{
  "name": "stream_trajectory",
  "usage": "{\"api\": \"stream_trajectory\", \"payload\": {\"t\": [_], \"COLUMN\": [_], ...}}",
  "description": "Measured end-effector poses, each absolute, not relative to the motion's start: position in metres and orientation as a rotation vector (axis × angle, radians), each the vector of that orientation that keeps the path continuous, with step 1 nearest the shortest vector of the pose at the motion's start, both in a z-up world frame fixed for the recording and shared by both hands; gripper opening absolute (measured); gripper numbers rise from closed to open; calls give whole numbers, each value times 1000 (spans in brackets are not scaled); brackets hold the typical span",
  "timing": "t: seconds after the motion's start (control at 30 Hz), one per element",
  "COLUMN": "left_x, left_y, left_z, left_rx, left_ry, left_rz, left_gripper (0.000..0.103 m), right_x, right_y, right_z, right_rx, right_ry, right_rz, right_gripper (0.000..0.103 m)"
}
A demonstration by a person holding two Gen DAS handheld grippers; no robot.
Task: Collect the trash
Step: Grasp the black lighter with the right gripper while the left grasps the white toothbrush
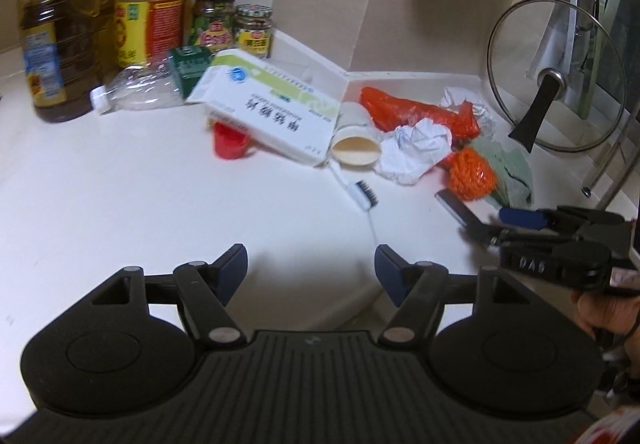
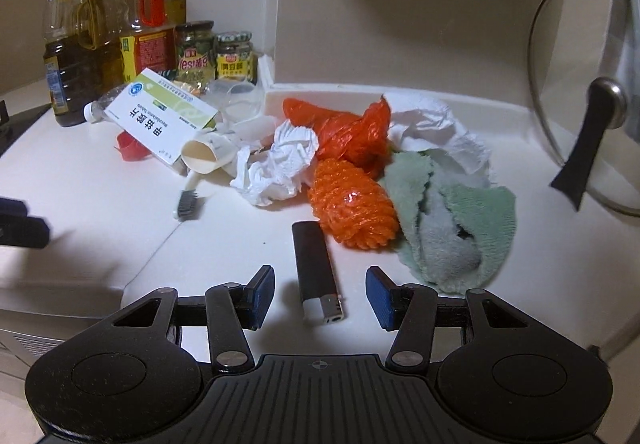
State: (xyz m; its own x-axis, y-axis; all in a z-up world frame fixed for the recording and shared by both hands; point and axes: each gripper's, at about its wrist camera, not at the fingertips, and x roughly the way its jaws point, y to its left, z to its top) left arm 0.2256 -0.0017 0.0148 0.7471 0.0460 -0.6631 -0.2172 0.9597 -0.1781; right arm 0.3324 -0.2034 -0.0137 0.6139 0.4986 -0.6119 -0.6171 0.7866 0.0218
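A pile of trash lies on the white counter (image 1: 120, 204): a medicine box (image 1: 264, 104), a tipped paper cup (image 1: 354, 142), crumpled white paper (image 1: 416, 154), an orange plastic bag (image 1: 416, 112), an orange net (image 1: 472, 174) and a toothbrush (image 1: 360, 196). In the right wrist view a black lighter (image 2: 316, 276) lies between the open fingers of my right gripper (image 2: 320, 294), near the orange net (image 2: 352, 204) and crumpled paper (image 2: 280, 168). My left gripper (image 1: 310, 272) is open and empty above bare counter. The right gripper (image 1: 516, 224) also shows at the right in the left wrist view.
Oil bottles (image 1: 56, 36) and jars (image 1: 214, 20) stand at the back left, with a crushed clear bottle (image 1: 140, 90) and a red cap (image 1: 230, 144) in front. A glass pot lid (image 1: 556, 84) leans at the right. A green cloth (image 2: 452, 220) lies beside the net.
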Motion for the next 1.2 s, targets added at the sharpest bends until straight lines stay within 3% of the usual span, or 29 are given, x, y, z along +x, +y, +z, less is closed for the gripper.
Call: {"api": "stream_trajectory", "payload": {"t": [0.1,0.33,0.43,0.83,0.9,0.97,1.07,1.2], "left_x": [243,276,289,333,341,347,347,335], "left_y": [-9,-18,-23,-37,-38,-39,-39,-36], "left_z": [13,9,6,-8,-12,-17,-20,-18], "left_rx": [-240,-212,-195,-164,-158,-141,-119,-108], "left_ry": [714,729,738,760,774,787,792,810], "left_rz": [149,156,151,149,148,159,174,172], "left_gripper": [67,67,66,59,55,38,22,16], "right_x": [340,348,350,343,342,342,341,339], "right_y": [-202,-207,-210,-225,-227,-227,-228,-226], "right_z": [-18,-21,-21,-14,-14,-14,-14,-13], "right_rx": [-197,-167,-150,-91,-90,-90,-92,-96], "right_ry": [660,673,677,697,701,705,705,704], "right_rz": [680,710,712,702,699,697,697,703], "right_gripper": [37,34,23,23,23,23,22,23]}}
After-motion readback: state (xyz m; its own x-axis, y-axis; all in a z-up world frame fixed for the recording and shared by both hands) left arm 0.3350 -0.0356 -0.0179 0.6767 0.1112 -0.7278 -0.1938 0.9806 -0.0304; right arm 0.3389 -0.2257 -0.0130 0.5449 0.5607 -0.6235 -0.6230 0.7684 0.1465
